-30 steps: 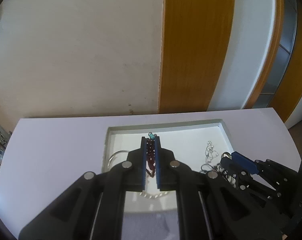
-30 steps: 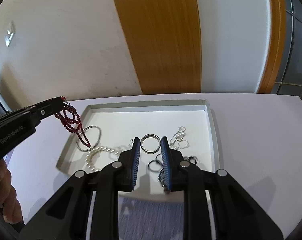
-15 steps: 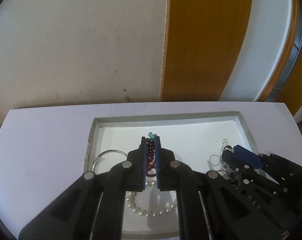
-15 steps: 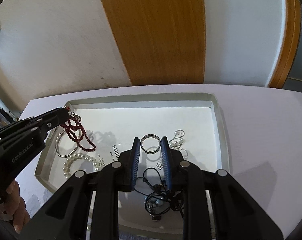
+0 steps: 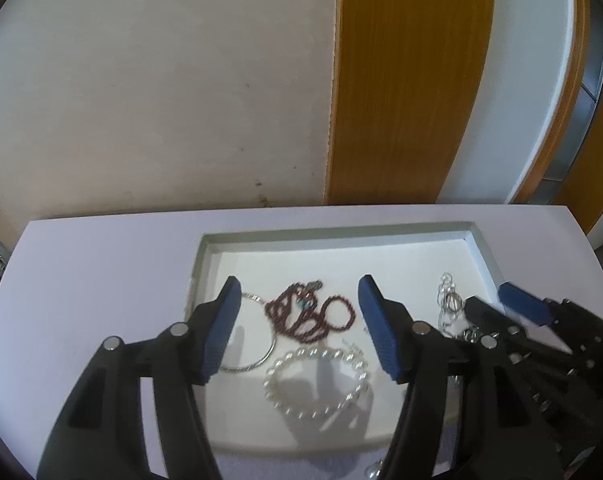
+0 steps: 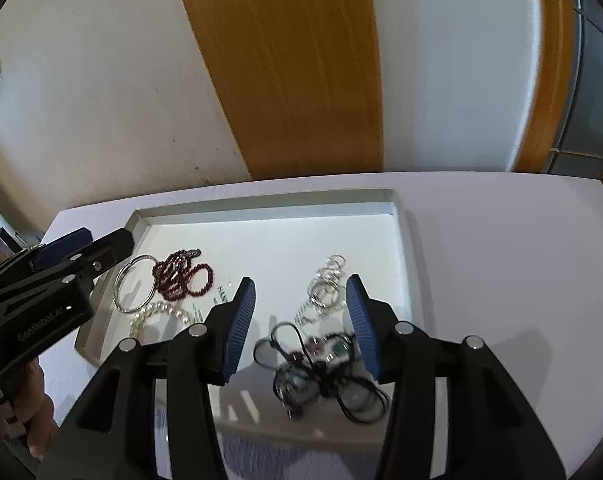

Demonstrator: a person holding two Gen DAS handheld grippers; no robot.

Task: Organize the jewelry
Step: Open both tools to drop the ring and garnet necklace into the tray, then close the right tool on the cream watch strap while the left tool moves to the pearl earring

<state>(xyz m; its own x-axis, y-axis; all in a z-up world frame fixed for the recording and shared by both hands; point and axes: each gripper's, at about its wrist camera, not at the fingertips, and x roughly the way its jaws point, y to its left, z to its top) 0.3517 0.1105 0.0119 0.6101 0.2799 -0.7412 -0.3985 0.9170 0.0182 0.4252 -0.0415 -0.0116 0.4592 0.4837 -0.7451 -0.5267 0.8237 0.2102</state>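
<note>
Red bead necklace (image 5: 309, 314) lies in tray (image 5: 333, 236) w/ bangle, pearls; black cord tangle (image 6: 321, 368) near-right looks unsorted. Both tools (image 5: 297, 328) (image 6: 301, 320) spread apart, empty.

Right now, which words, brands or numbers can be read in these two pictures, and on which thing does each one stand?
"GenRobot.AI": pale letters on the side of the black left gripper, in the right wrist view.
Small dark print on the floor of the shallow white tray, beside the dark red bead necklace: too small and blurred to read.
No other text shows in either view.
</note>
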